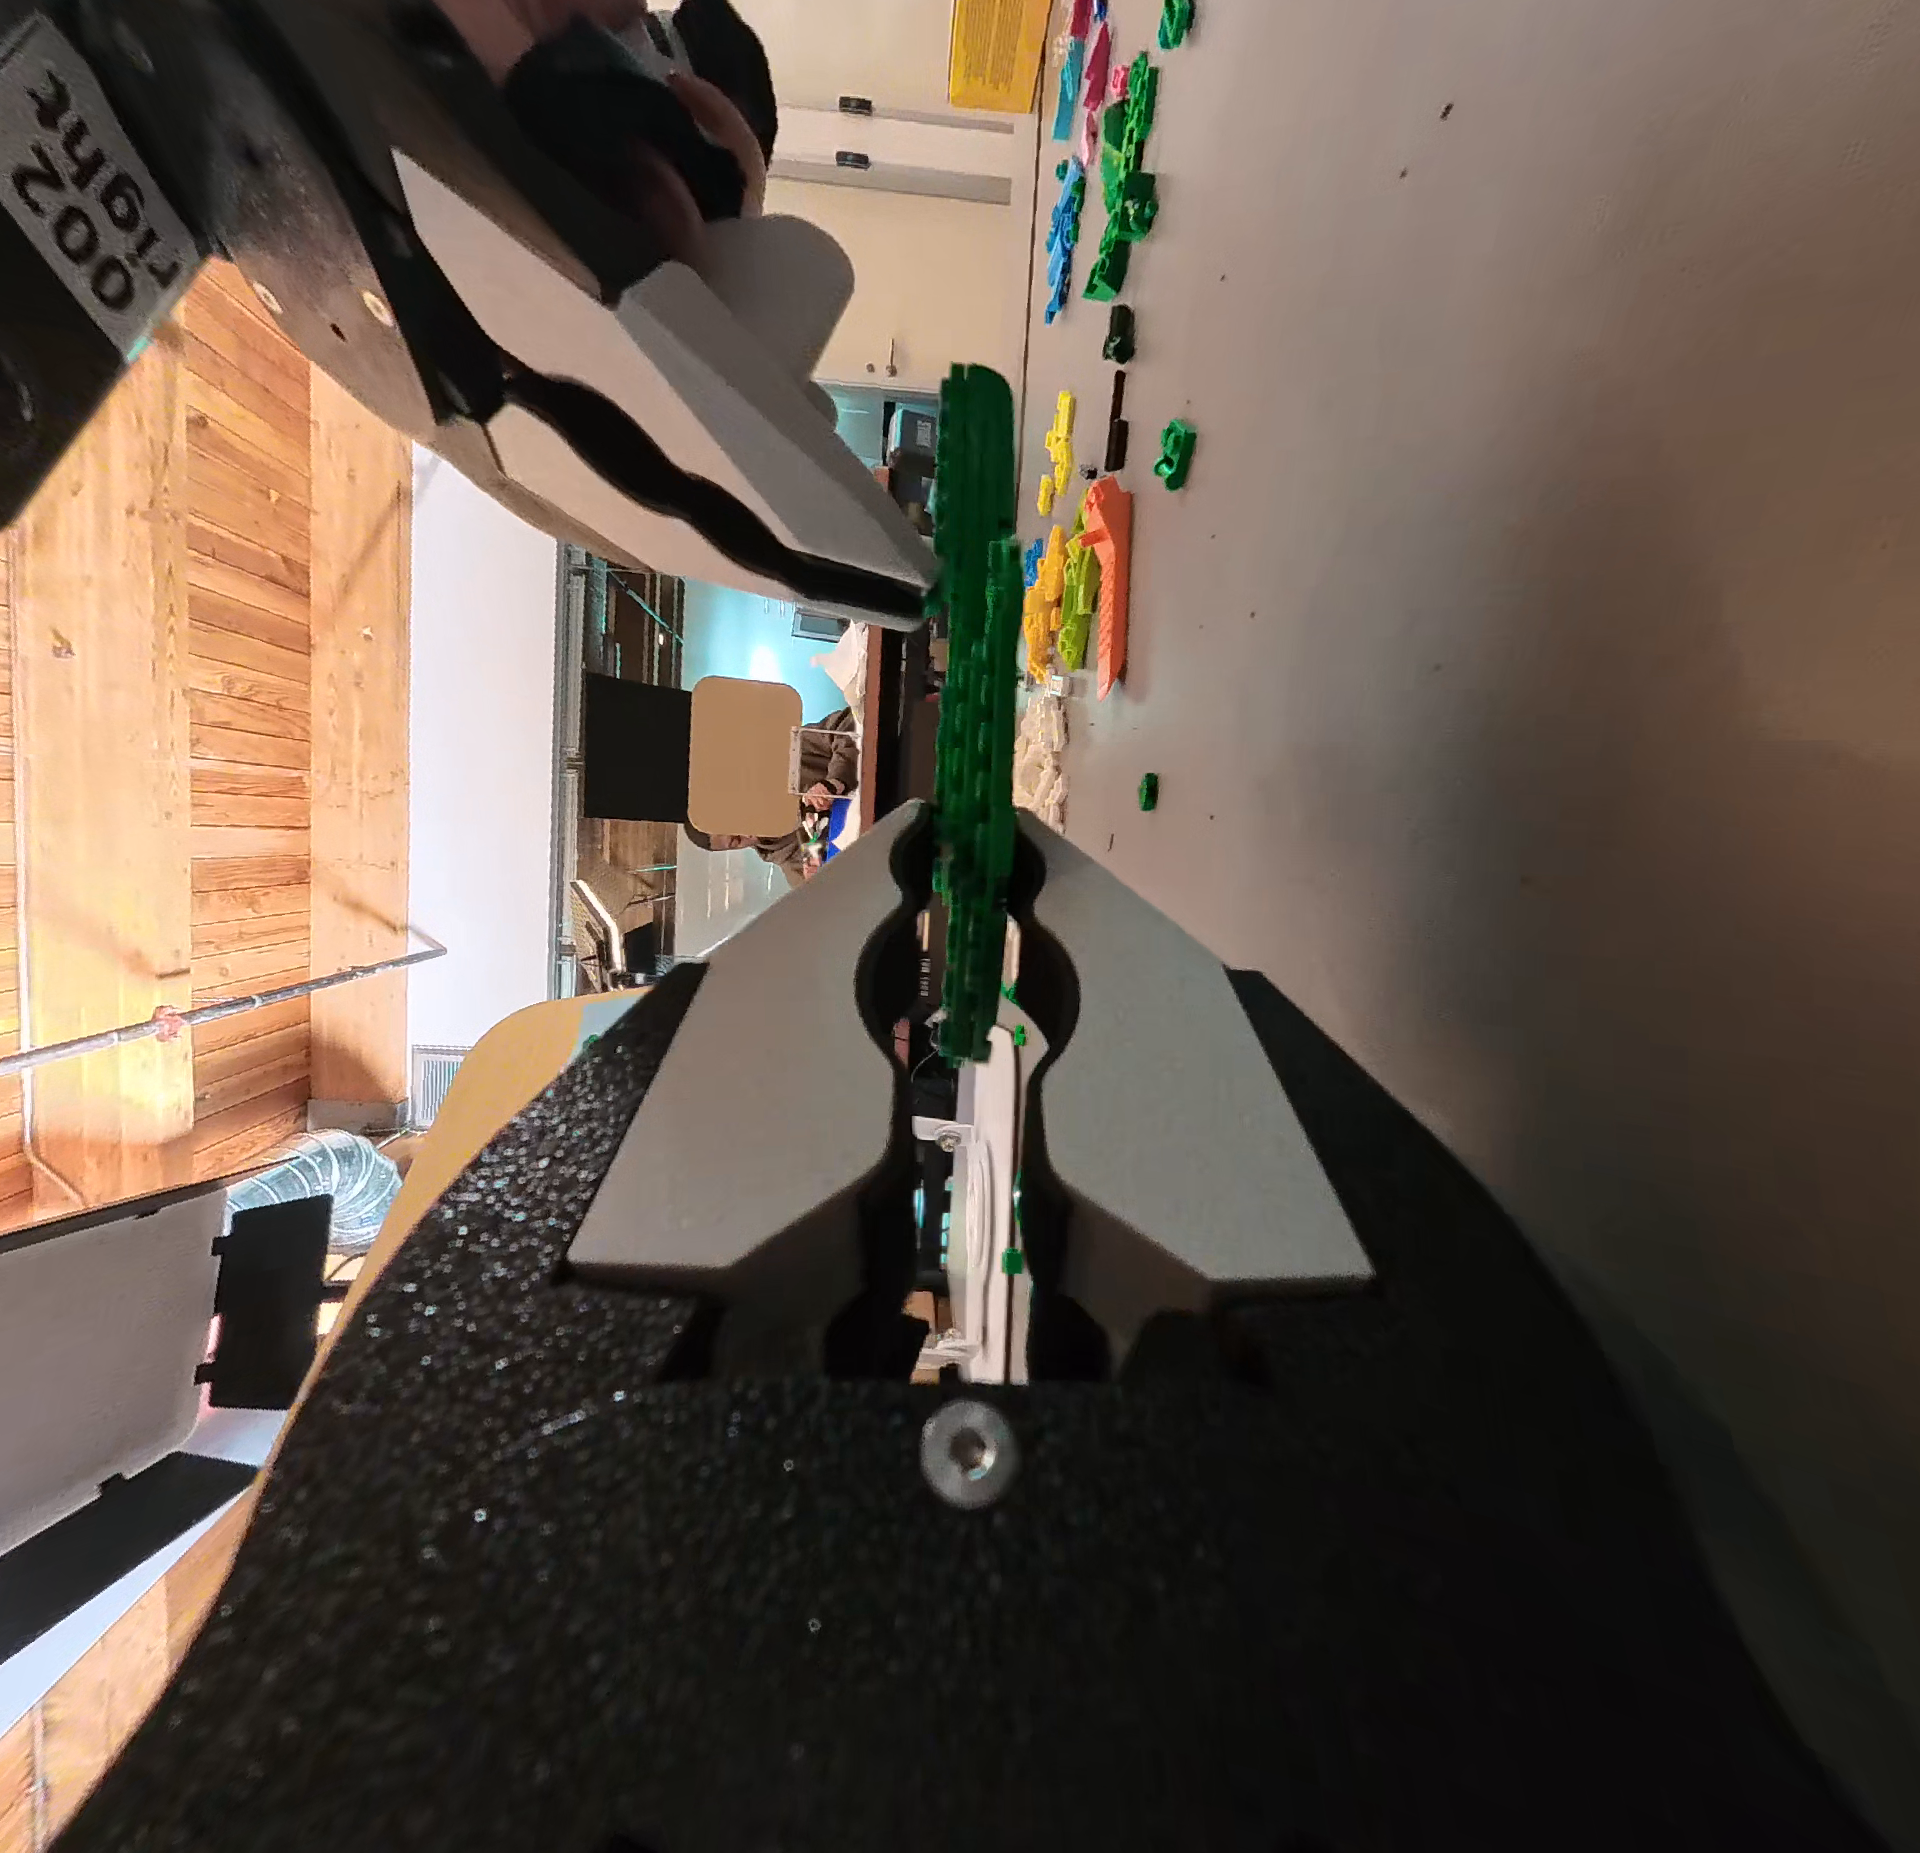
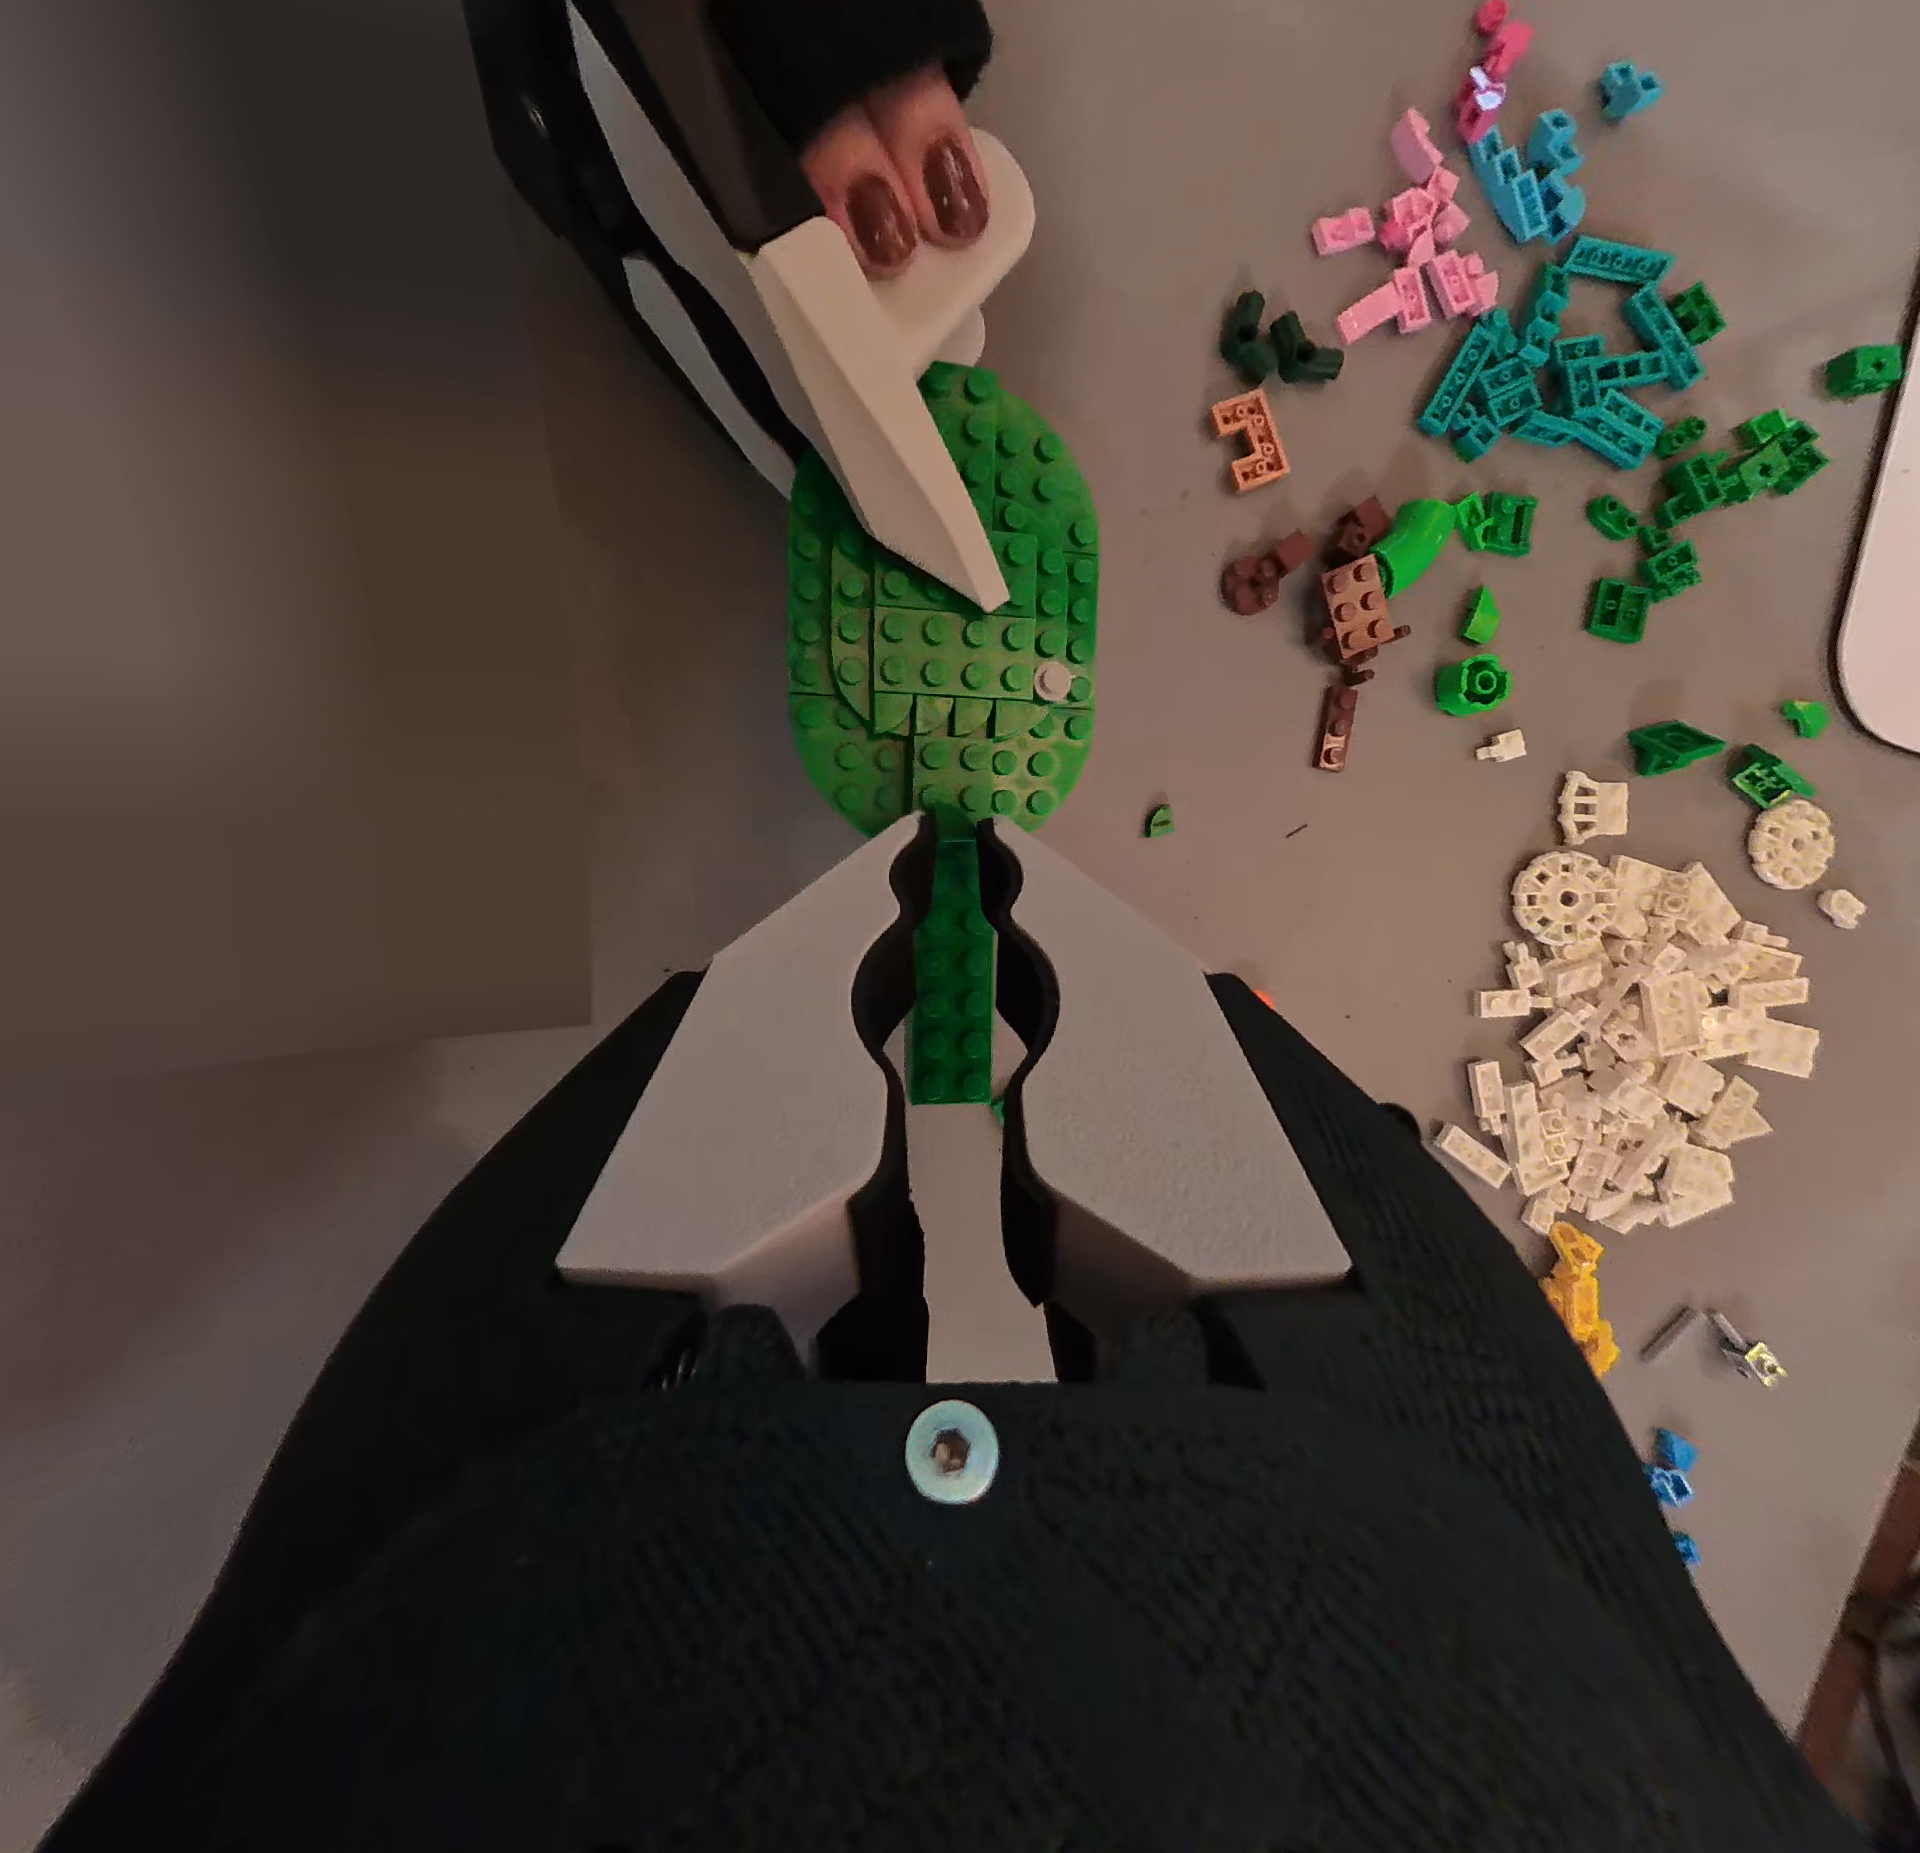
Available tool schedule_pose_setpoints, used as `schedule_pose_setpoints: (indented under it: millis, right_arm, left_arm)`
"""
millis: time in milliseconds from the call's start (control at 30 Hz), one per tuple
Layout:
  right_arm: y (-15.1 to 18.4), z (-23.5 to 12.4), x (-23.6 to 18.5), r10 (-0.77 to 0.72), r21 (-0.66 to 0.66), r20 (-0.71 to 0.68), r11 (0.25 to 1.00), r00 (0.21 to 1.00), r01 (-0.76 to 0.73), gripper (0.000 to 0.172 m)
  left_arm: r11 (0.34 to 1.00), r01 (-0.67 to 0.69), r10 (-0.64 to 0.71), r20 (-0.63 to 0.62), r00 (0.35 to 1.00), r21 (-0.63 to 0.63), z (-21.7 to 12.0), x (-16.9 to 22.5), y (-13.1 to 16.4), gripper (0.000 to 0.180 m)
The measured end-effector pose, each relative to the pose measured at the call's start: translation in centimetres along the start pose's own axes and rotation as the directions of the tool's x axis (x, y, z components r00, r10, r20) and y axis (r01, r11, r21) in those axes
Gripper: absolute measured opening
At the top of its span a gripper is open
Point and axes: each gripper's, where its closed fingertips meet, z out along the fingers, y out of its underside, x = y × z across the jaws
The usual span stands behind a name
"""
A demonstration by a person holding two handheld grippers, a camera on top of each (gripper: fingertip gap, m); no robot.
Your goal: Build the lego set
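A green oval studded plate assembly is held above the grey table. My left gripper is shut on it edge-on, with both pads pressed on its faces. In the right wrist view its upper finger lies over the oval's far half. My right gripper has its fingertips close together on a small green piece at the oval's near edge. A narrow green studded plate shows through the gap behind its pads. In the left wrist view the right gripper touches the assembly's studded face. A small grey round stud sits on the oval.
Loose bricks lie on the table to the right: a white pile, teal, pink, brown, green and yellow. A white object is at the right edge. A person sits in the background. Some 4 cm of space lies between my two pairs of fingers.
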Motion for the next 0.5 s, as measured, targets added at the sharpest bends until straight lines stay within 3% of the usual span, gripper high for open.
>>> schedule_pose_setpoints:
  millis: [500]
  right_arm:
    - [0.36, 0.04, 0.12, 0.038, -0.067, 0.011, 0.997, 0.999, -0.037, 0.006]
  left_arm:
    - [1.000, -0.018, 0.018, 0.007, 1.000, 0.001, -0.01, 0.01, -0.15, 0.009]
